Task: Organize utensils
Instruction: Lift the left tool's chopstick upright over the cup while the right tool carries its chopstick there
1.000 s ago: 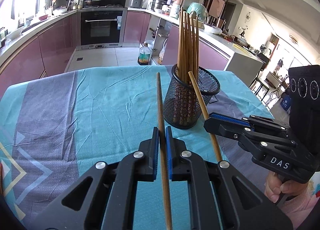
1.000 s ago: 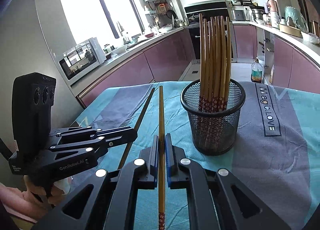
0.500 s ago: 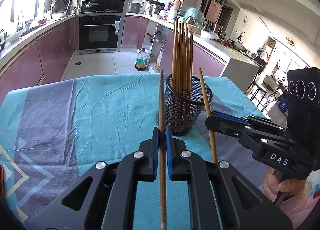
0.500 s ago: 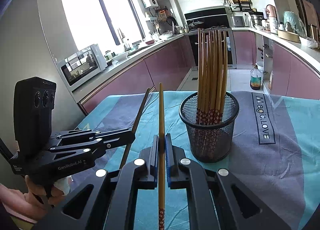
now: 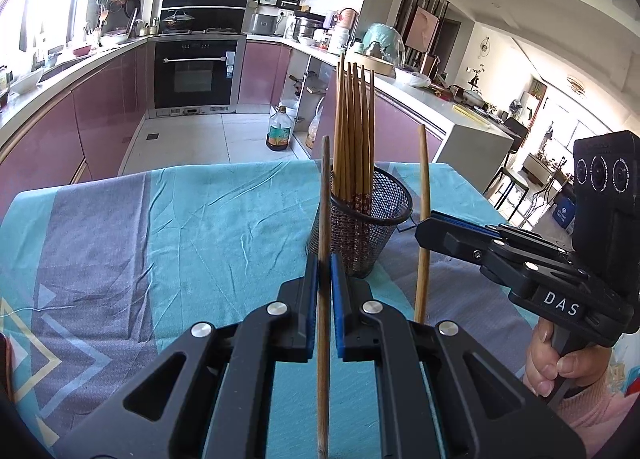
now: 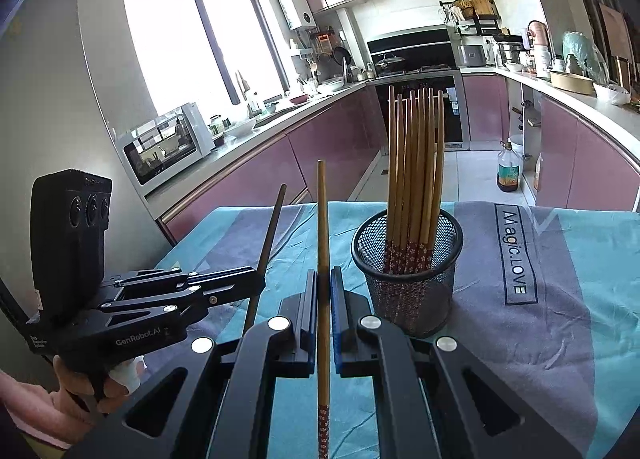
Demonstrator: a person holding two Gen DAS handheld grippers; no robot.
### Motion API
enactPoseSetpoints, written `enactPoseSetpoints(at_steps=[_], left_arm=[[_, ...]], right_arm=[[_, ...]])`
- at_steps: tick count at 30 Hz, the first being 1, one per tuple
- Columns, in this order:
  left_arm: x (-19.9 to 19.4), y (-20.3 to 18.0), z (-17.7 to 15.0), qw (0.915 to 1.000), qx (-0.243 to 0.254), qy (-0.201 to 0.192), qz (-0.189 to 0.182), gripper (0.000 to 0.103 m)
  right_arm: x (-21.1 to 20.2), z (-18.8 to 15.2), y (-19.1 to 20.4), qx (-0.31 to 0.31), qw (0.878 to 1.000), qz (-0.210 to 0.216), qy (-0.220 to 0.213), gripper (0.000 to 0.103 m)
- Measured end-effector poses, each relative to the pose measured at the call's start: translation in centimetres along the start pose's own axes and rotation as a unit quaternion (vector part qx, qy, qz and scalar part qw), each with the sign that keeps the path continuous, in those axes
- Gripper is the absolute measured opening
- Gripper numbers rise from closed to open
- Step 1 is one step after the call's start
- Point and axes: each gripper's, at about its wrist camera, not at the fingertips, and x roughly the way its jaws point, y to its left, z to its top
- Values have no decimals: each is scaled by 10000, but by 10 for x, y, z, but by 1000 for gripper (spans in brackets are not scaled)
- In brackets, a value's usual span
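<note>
The left tongs (image 5: 324,259) are clamped on one brown chopstick (image 5: 323,279), which stands almost straight up between the blue pads. The right tongs (image 6: 324,275) are clamped on another chopstick (image 6: 323,259), and this one has a red flowery end near the bottom of the right wrist view. Both tongs hang over a table with a blue and grey cloth (image 5: 160,227). A black mesh cup (image 6: 408,283) stands on the cloth just past the tongs. It is already full of a bunch of chopsticks (image 6: 416,163) that stand up tall and lean to one side of the cup. In the left wrist view the cup sits right behind the held chopstick, a bit to the right, and the right tongs with their stick are on the other side of it. A hand (image 5: 556,359) holds the handle of the right tongs. Past the table there is a kitchen with pink cupboards (image 6: 320,147), a black oven (image 5: 196,75), a microwave (image 6: 168,139) and a bottle (image 5: 279,131) on the floor.
</note>
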Motion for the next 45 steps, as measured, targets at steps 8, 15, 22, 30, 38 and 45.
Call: enactPoseSetpoints(at_steps=[8,15,22,30,38,45], left_arm=[[-1,1,1,10000,13,-56,-17,7],[-3,1,4,9999,23,-107,-28,7],[-4,-1,6,9998,57,-156,-52,7],[-7,-3,11,9996,95,-242,-76,7],[-13,-3,17,9992,120,-358,-115,7],[-16,-5,21,9987,182,-457,-134,7]], right_arm=[[-6,2,-1,-17,10000,-15,-94,5],[-10,7,-2,-26,9999,-29,-162,5],[-14,12,-4,-46,9997,-55,-235,5],[-19,19,-6,-103,9993,-86,-343,5],[-27,26,-6,-180,9987,-104,-470,5],[-31,33,-7,-245,9980,-141,-573,5]])
